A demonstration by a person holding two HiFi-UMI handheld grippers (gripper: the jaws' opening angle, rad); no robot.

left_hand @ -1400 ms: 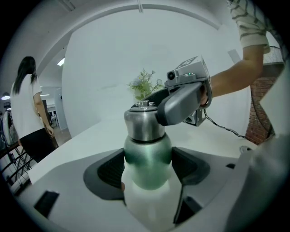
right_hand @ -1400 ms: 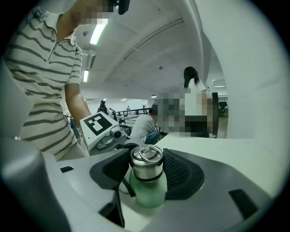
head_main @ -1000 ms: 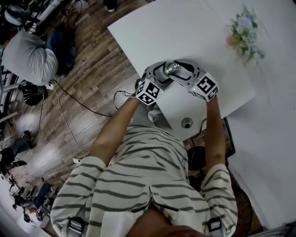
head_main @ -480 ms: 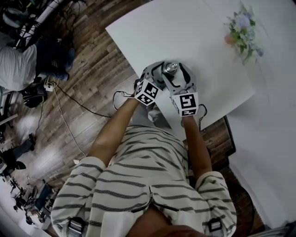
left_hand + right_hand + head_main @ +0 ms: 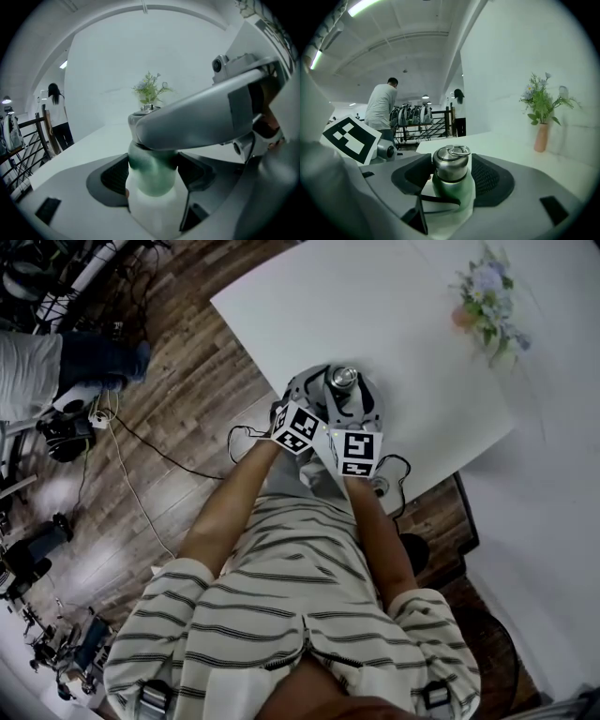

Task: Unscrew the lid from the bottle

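A bottle [image 5: 153, 187] with a green top and white lower body stands on the white table [image 5: 403, 324]. My left gripper [image 5: 154, 180] is shut on its body, dark pads at both sides. The steel lid [image 5: 451, 164] with a ring on top sits between the pads of my right gripper [image 5: 451, 172]. Those jaws have just been closing, and a thin gap still shows at the lid. In the head view both grippers meet at the lid [image 5: 345, 378]: the left gripper [image 5: 323, 390] comes from the left and the right gripper [image 5: 349, 392] from the near side.
A vase of flowers [image 5: 487, 301] stands at the table's far right. A small round fitting [image 5: 379, 487] and a cable lie by the near table edge. People [image 5: 37, 362] stand on the wooden floor at the left.
My right gripper has swung round the bottle from its right side to the near side, and its marker cube now sits beside the left one. The left gripper and the bottle stayed put.
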